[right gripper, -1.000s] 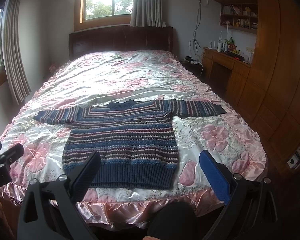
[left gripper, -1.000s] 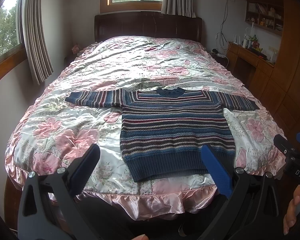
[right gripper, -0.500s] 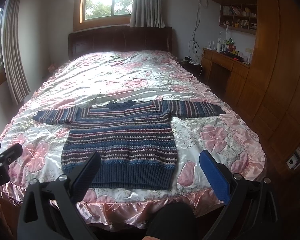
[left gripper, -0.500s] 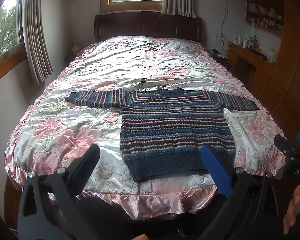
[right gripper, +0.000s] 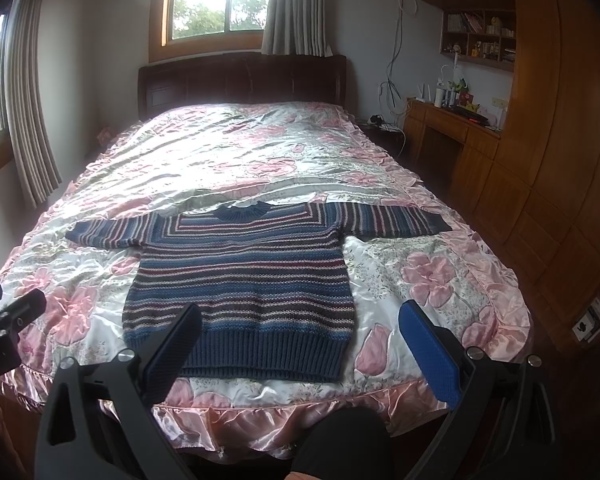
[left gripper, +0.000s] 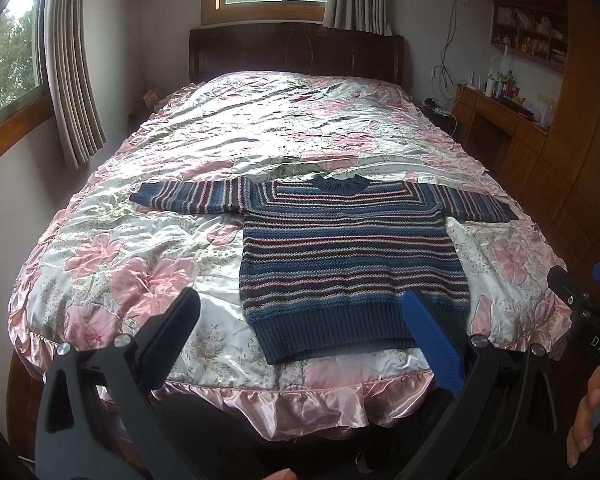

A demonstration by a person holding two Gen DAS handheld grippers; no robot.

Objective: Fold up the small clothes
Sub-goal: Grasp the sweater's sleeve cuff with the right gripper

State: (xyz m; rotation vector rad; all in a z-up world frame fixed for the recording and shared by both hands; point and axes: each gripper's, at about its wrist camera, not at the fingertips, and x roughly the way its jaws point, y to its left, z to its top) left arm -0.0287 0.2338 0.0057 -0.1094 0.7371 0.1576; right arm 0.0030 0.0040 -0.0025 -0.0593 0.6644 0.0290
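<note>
Nearest the cameras, the left gripper [left gripper: 300,334] and the right gripper [right gripper: 300,336] were found held above the foot of the bed, each with its blue-padded fingers set wide apart and nothing between them. Neither was in contact with any cloth. Beyond them, the pink floral satin bedspread [left gripper: 148,272] was seen to cover the bed to its ruffled edge.

The blue, maroon and white striped knitted sweater [left gripper: 352,256] was laid flat, front up, near the foot of the bed, hem toward the grippers, round neck away, both sleeves stretched straight out to the sides. No fold was observed; the task was judged to be at its start.

Further off, a dark wooden headboard [right gripper: 240,80] and a curtained window were noted.

Risks were assessed as follows. The satin looked slippery, so the sweater might be dragged rather than folded. A deep pinch might catch the bedspread as well. The thick knit might spring back open.
</note>
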